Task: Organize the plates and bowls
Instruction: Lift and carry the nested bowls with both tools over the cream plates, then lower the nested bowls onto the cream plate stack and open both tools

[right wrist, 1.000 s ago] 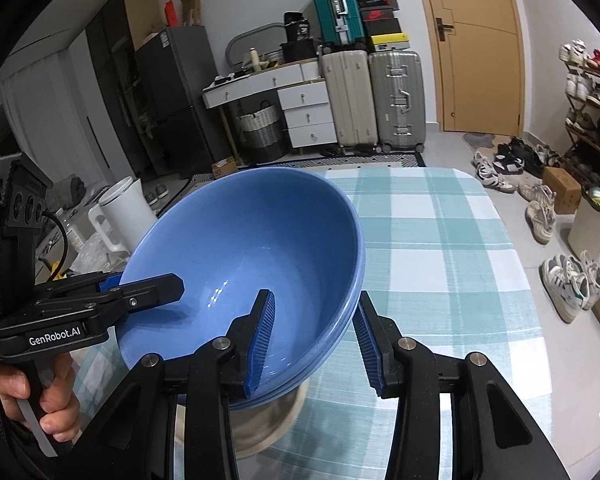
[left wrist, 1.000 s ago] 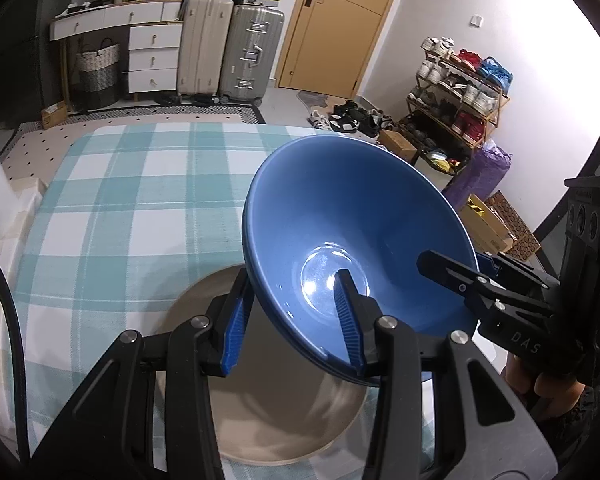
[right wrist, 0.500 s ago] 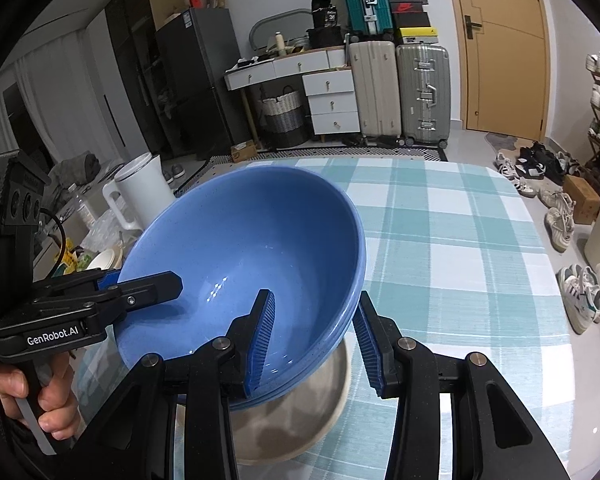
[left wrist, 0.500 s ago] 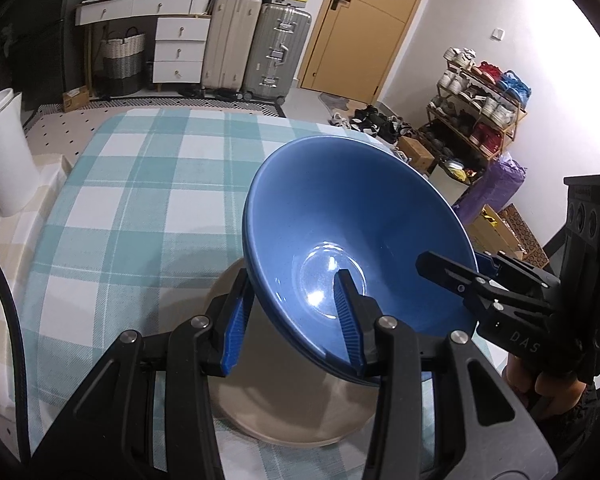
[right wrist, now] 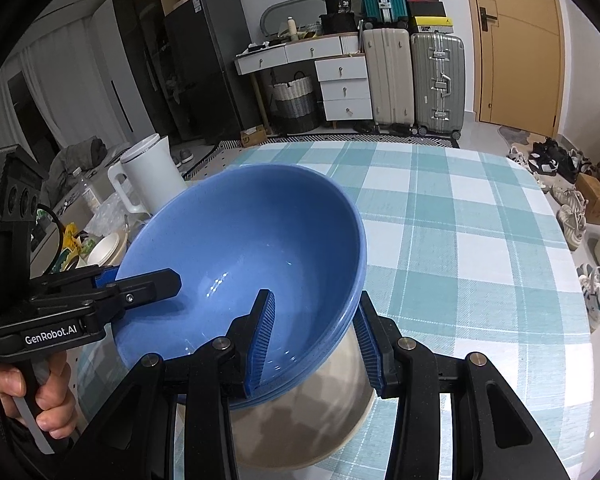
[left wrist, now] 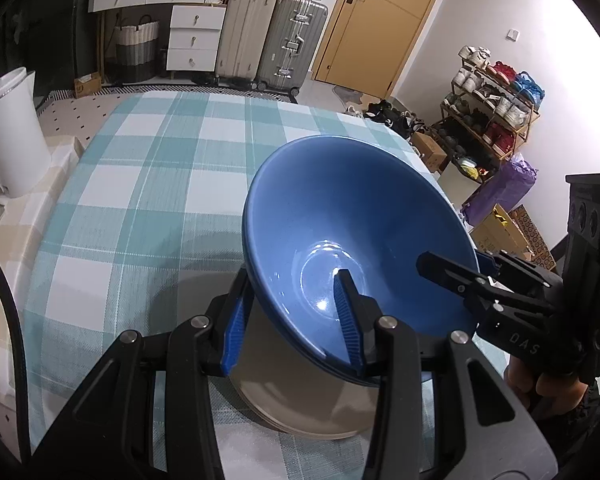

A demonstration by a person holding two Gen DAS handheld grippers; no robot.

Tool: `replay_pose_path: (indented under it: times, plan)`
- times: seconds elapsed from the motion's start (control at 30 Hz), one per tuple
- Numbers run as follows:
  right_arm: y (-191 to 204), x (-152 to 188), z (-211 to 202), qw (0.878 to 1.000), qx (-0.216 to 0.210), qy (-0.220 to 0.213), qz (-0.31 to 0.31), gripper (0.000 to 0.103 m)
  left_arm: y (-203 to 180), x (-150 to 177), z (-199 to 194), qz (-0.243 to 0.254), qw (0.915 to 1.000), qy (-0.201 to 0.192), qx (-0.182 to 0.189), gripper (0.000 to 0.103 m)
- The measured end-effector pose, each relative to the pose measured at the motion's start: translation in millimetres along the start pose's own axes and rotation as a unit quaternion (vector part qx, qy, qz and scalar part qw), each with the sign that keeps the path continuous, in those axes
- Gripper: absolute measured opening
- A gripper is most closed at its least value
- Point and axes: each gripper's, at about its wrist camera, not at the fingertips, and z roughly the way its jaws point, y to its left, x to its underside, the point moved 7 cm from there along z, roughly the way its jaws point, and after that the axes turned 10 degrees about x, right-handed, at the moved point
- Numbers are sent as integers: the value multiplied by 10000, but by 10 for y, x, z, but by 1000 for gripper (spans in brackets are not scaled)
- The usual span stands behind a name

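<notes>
A stack of blue bowls point(left wrist: 340, 208) point(right wrist: 240, 232) hangs tilted just above a stack of beige plates point(left wrist: 300, 408) point(right wrist: 308, 412) on the teal checked table point(left wrist: 140, 184) point(right wrist: 460, 220). My left gripper point(left wrist: 292, 308) is shut on the bowls' near left rim, one blue pad inside and one outside. My right gripper point(right wrist: 314, 332) is shut on the opposite rim in the same way. Each gripper shows in the other's view, the right gripper point(left wrist: 456, 264) and the left gripper point(right wrist: 140, 278), each held by a hand. Whether the bowls touch the plates is hidden.
A white kettle point(left wrist: 8, 132) point(right wrist: 148, 172) stands just off the table's left side beside a cluttered counter point(right wrist: 88, 240). Suitcases point(right wrist: 416, 80) and drawers line the far wall. A shoe rack point(left wrist: 496, 112) and shoes stand to the right.
Both grippers have carried the blue bowls lower and nearer over the beige plates. More of the plates is now covered by the bowls. Both grips are unchanged.
</notes>
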Motion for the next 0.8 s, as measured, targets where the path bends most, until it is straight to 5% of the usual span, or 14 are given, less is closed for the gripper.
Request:
replay_pose_path:
  times: [0.8]
  plan:
    - [-52, 77, 158, 9999, 70, 103, -12, 42, 191, -11, 362, -55, 9998, 149, 83, 38]
